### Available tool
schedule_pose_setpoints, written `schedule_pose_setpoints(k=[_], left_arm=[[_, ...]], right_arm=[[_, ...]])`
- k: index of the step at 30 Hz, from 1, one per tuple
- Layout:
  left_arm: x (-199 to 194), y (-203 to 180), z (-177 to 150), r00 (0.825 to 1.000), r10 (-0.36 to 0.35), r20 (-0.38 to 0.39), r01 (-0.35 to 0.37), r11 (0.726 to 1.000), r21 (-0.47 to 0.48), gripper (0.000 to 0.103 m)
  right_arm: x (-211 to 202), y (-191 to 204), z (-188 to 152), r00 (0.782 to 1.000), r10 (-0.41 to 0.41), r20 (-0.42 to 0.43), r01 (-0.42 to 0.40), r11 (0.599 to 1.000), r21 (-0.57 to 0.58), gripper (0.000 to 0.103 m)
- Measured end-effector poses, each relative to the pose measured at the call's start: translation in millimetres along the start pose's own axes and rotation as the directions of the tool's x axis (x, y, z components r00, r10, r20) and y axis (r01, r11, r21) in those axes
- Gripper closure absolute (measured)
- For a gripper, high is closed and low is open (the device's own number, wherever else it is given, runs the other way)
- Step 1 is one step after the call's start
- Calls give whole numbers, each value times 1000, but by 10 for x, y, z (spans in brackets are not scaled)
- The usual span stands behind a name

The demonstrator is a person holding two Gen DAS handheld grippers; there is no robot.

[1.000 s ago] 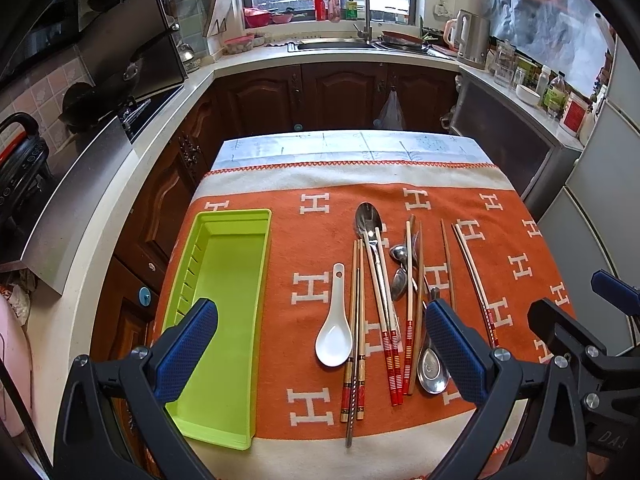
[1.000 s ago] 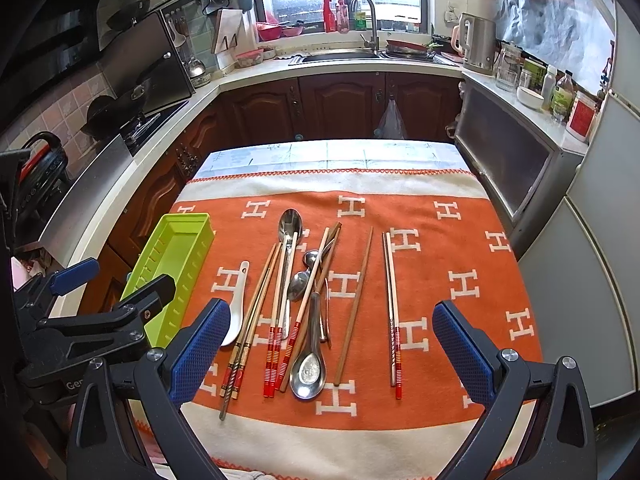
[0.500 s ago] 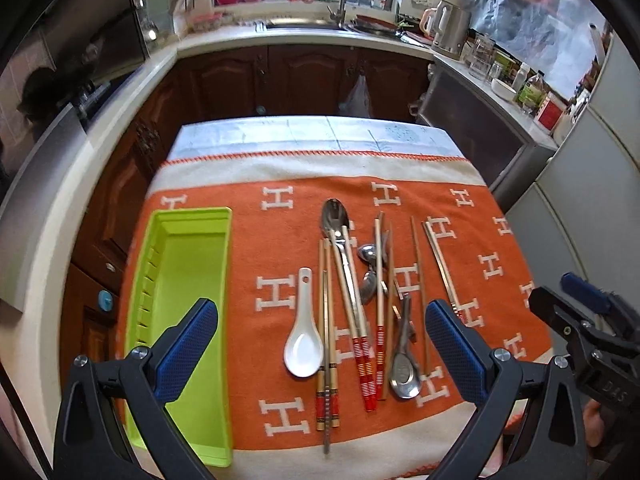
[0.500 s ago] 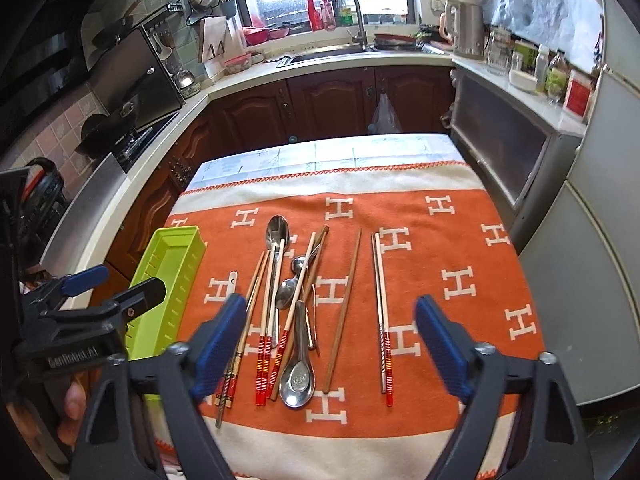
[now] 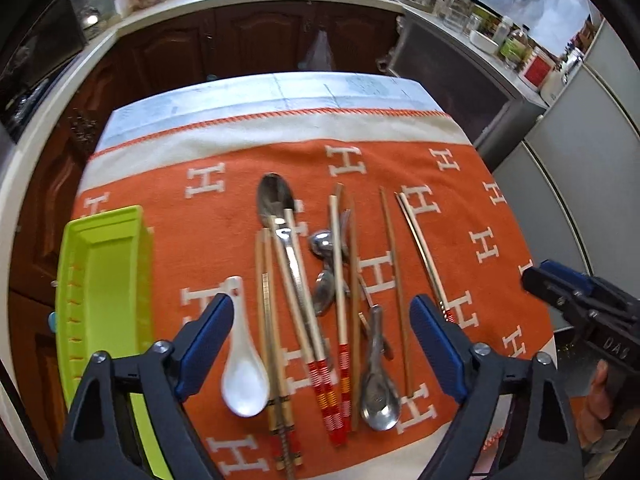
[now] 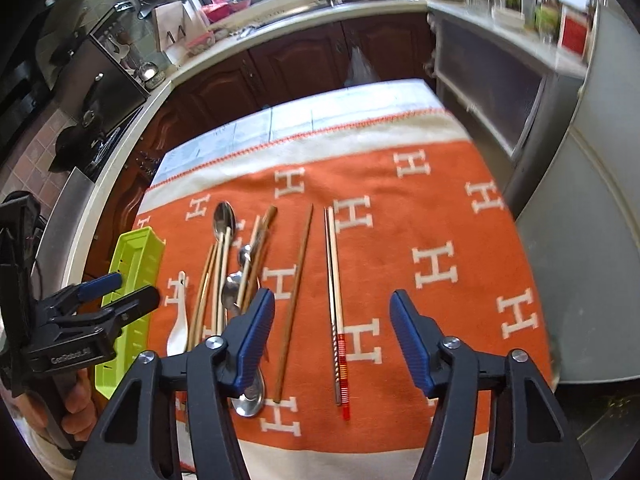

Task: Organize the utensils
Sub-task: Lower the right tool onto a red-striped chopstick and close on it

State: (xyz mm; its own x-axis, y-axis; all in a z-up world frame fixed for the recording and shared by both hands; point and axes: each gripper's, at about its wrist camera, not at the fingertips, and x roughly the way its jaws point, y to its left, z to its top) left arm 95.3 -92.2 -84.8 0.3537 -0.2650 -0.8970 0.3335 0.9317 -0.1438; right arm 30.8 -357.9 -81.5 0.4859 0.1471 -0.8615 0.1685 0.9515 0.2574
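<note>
The left gripper (image 5: 320,344) and right gripper (image 6: 332,340) have just been closing; their fingers stand apart, gripping nothing. Utensils (image 5: 316,300) lie between the left fingers, bare orange cloth (image 6: 440,216) beyond the right ones. Only the left view shows the green tray's (image 5: 64,280) floor.

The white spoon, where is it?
In the left wrist view, the white spoon lies on the orange cloth, between the green tray and the chopstick pile.

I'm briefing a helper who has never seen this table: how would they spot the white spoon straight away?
Start at the lime-green tray at the left edge of the orange cloth. The first utensil to its right is the white spoon, bowl towards the camera. It is the only white, short, ceramic-looking piece; its neighbours are long chopsticks and metal spoons.
</note>
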Motion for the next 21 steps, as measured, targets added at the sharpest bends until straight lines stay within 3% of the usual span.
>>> schedule_pose_setpoints(k=[6, 8, 12, 21], left_arm=[[448, -197, 23, 995, -59, -77, 59, 998, 0, 54], [551, -261, -2, 993, -59, -101, 60, 998, 14, 68], [674, -412, -47, 991, -54, -119, 61, 997, 51, 70], [731, -512, -34, 991, -52, -126, 61, 995, 73, 70]], right_arm=[[633, -70, -279, 995, 1, -97, -7, 998, -56, 73], [856, -68, -364, 992, -13, -123, 2, 997, -82, 77], [1071, -59, -423, 991, -27, -132, 12, 994, -111, 85], [1362, 23, -386, 984, -61, -168, 32, 985, -168, 88]])
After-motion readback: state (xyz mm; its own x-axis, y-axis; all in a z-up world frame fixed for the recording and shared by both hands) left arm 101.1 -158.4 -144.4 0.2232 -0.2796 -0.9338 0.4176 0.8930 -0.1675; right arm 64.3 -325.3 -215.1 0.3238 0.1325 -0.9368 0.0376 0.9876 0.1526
